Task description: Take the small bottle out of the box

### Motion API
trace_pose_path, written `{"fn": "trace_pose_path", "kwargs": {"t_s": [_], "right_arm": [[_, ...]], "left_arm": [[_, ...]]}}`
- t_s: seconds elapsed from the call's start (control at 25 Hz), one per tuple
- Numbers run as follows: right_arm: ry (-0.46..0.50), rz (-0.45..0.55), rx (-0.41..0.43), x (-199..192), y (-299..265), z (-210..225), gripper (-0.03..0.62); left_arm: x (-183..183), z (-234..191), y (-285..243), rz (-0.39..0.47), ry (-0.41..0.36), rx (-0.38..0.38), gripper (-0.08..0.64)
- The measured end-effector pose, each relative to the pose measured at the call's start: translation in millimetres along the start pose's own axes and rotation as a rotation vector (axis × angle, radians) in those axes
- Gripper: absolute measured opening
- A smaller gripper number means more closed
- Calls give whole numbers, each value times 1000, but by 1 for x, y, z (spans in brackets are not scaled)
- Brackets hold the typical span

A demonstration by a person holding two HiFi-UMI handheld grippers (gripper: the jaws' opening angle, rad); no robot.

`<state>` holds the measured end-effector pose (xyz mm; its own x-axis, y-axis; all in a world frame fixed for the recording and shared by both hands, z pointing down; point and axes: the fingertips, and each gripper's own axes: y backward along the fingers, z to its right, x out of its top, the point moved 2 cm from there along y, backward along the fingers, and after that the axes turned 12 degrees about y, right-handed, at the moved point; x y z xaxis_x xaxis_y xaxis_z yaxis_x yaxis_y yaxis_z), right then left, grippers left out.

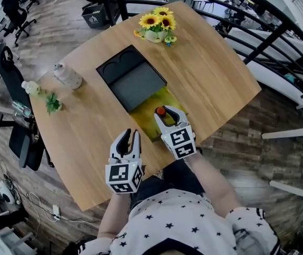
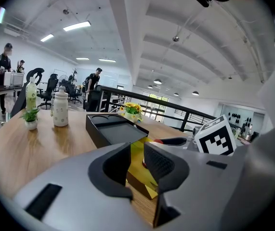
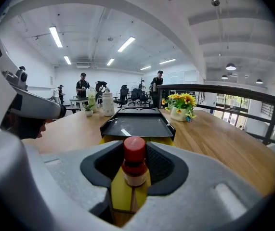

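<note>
Small bottle (image 3: pixel 134 166) clamped upright in right gripper (image 3: pixel 135 176), over yellow box (image 1: pixel 143 119), left gripper (image 2: pixel 137 154) empty, slightly parted
</note>
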<state>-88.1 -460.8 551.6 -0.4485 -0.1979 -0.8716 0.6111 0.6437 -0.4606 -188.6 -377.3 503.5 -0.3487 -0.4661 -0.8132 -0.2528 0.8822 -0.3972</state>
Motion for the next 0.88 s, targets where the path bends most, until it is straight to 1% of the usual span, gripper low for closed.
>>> {"fn": "trace_pose_path", "kwargs": {"t_s": [0.2, 0.64, 0.88], "right_arm": [[11, -14, -14, -2, 5, 2, 143], [4, 51, -83, 24, 45, -3, 143], [-5, 90, -101, 40, 70, -12, 143]], "left_arm": [[0, 2, 8, 6, -1, -10, 75], [1, 10, 27, 19, -36, -54, 75], [3, 17, 39, 30, -58, -81, 75]]}}
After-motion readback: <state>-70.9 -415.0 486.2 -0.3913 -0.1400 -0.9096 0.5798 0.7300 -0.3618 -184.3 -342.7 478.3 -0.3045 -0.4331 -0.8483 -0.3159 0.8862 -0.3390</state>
